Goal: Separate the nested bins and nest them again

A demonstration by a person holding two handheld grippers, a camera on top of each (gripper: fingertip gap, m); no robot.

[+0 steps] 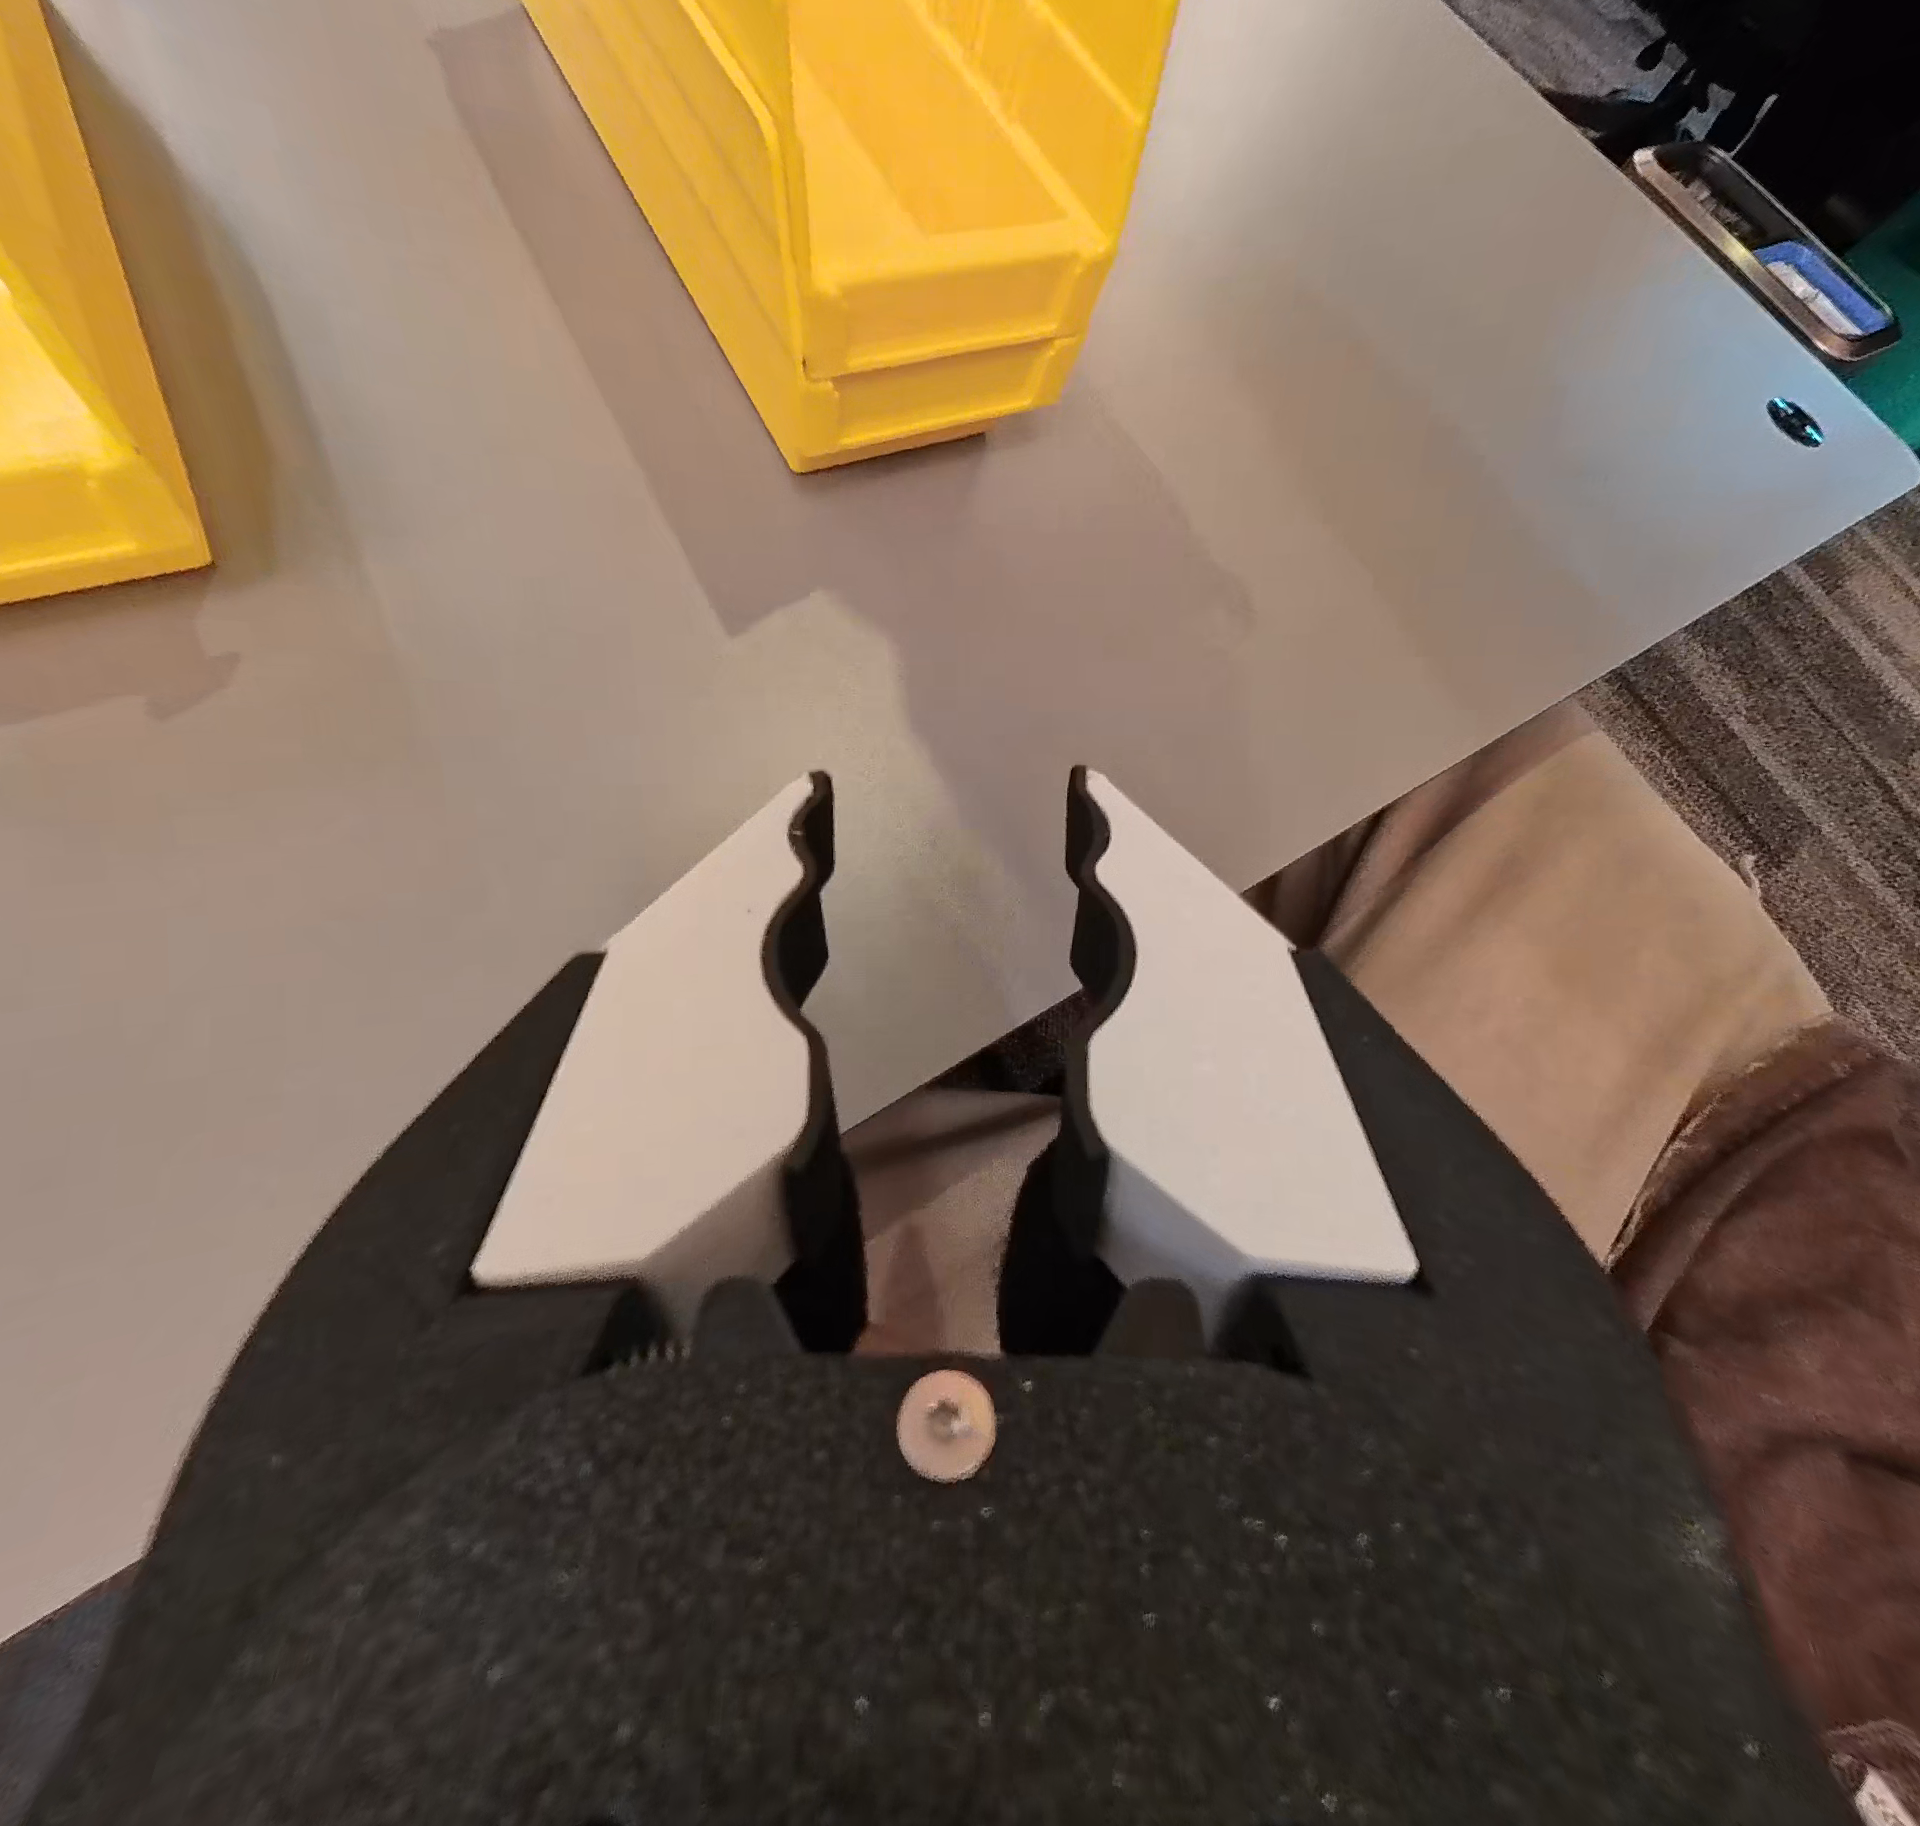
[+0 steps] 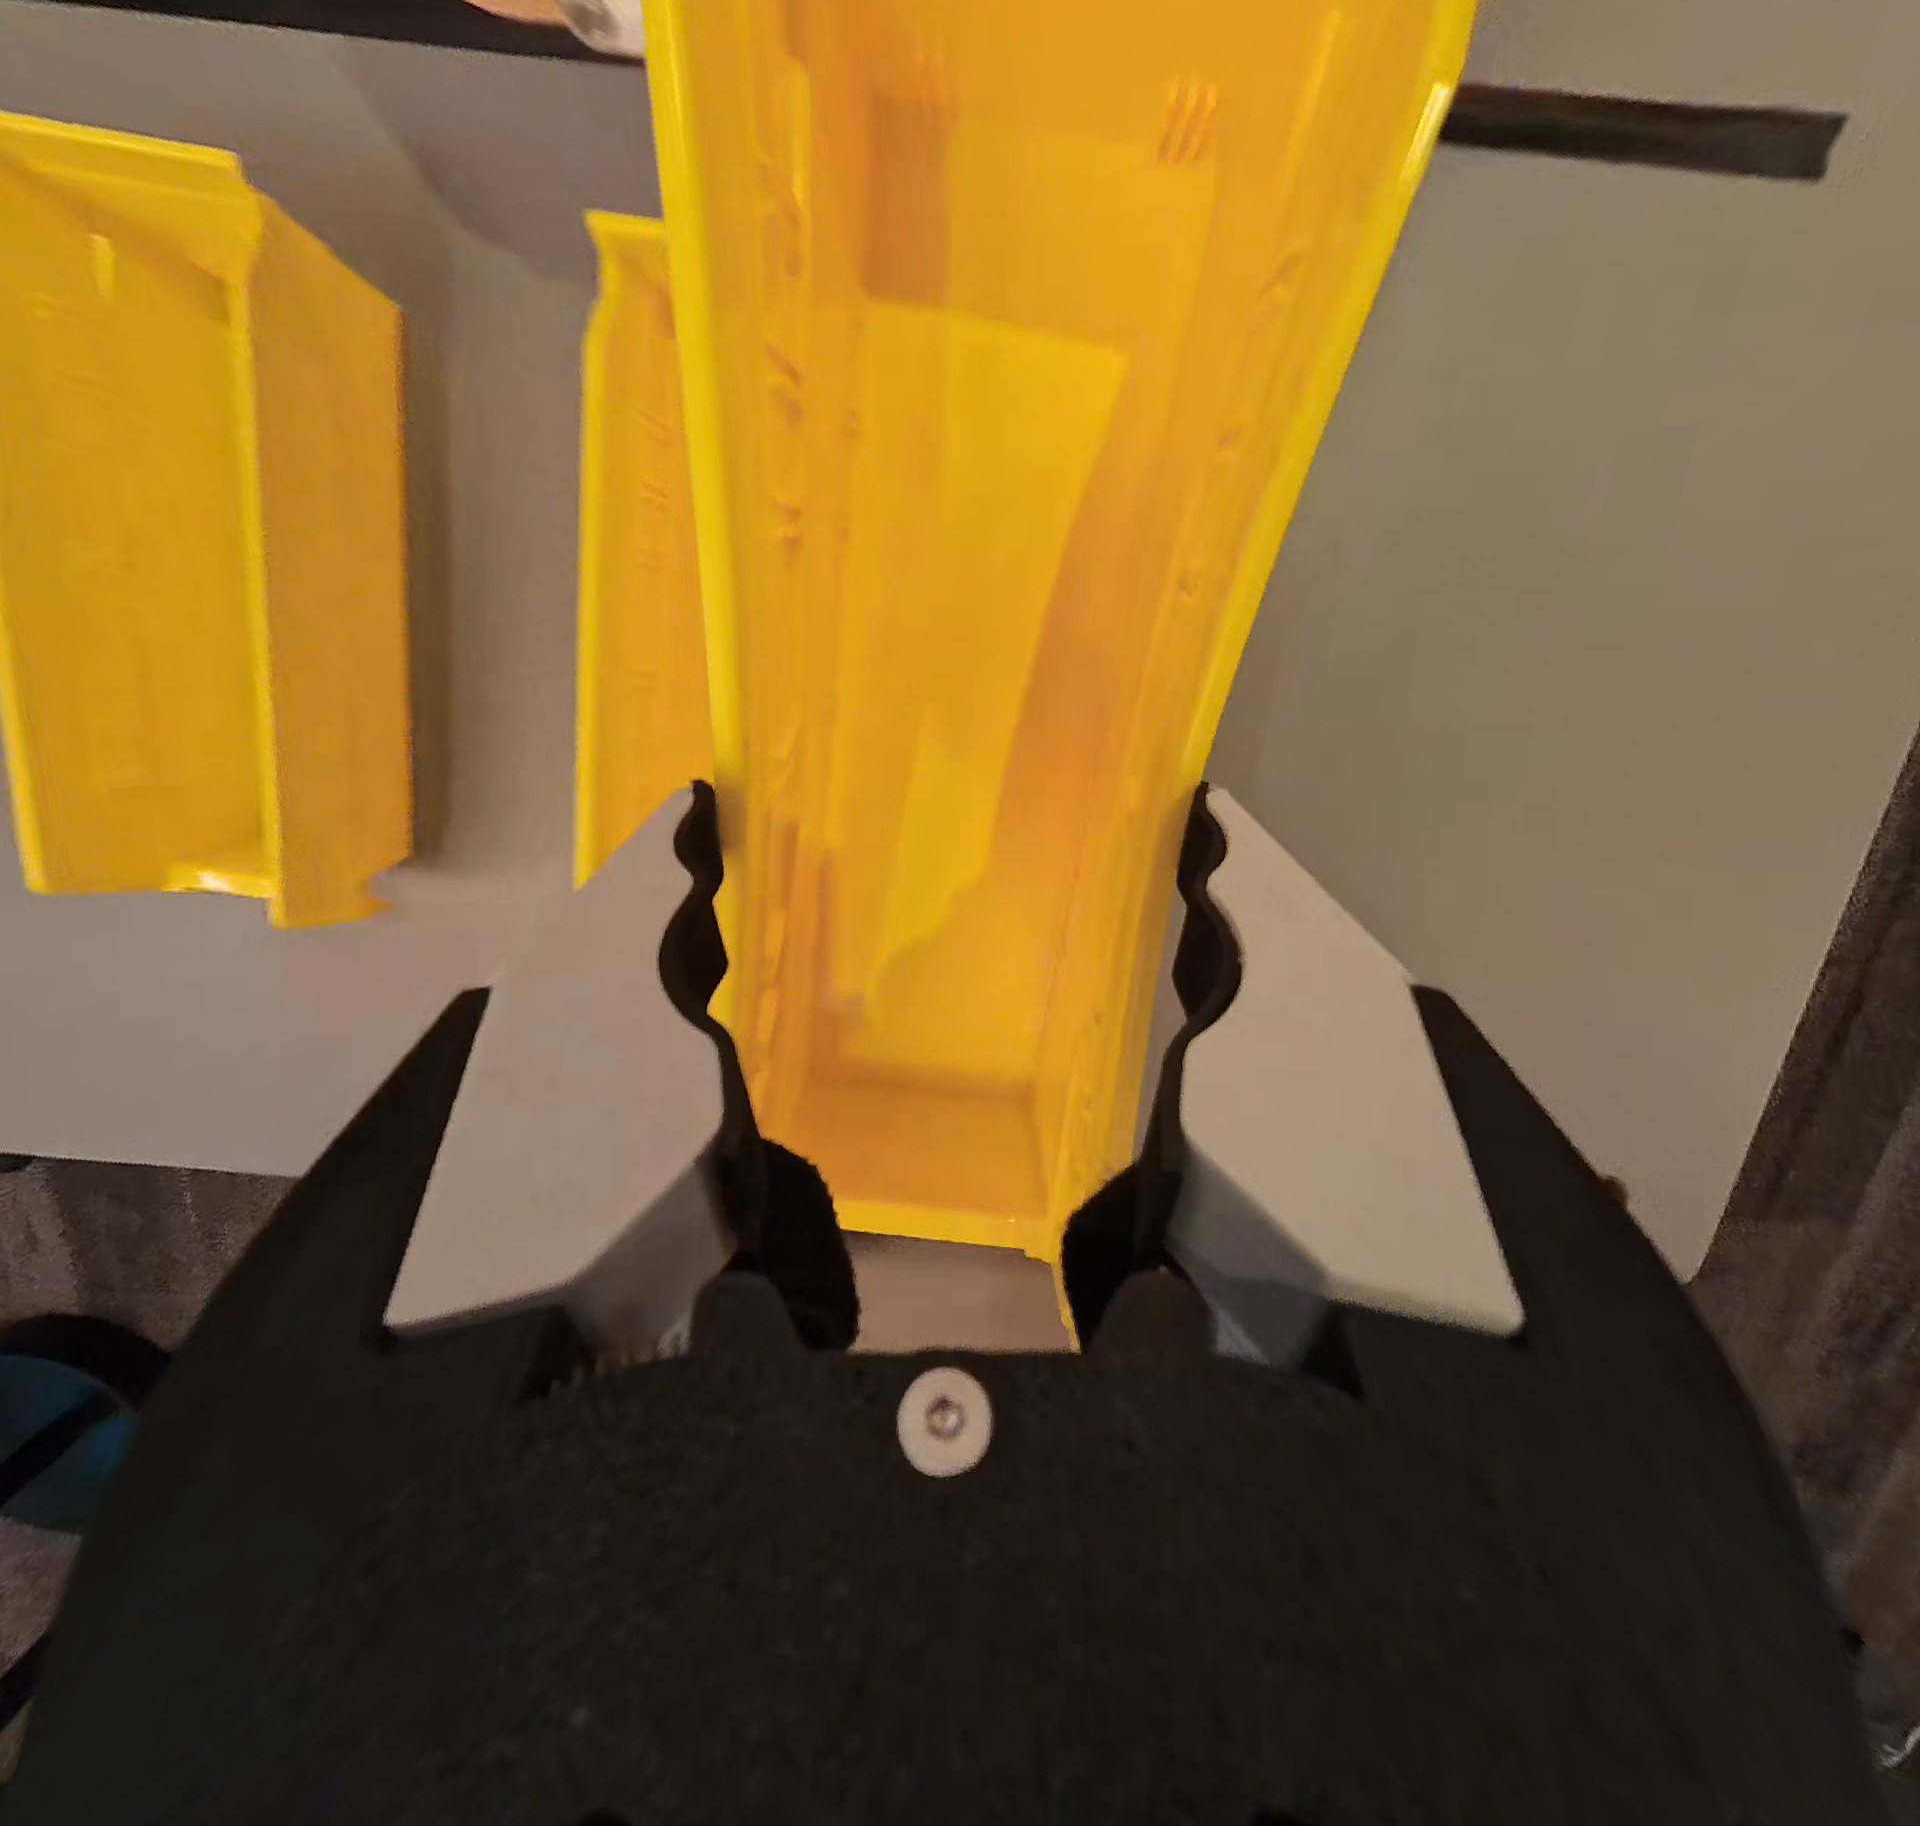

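Observation:
In the left wrist view, two yellow bins sit nested one in the other on the grey table, far ahead of my left gripper. That gripper is open and empty, over the table's near edge. Another yellow bin shows at the left edge. In the right wrist view, my right gripper is shut on the near end of a long yellow bin, one finger on each side wall. This bin looks raised over the table. A second yellow bin lies to the left, and a third is partly hidden behind the held one.
The table's near and right edges border carpet. A person's tan-clad legs and a brown sleeve are beside my left gripper. A metal tray with a blue item lies off the table's right edge. A dark strip runs along the table's far side.

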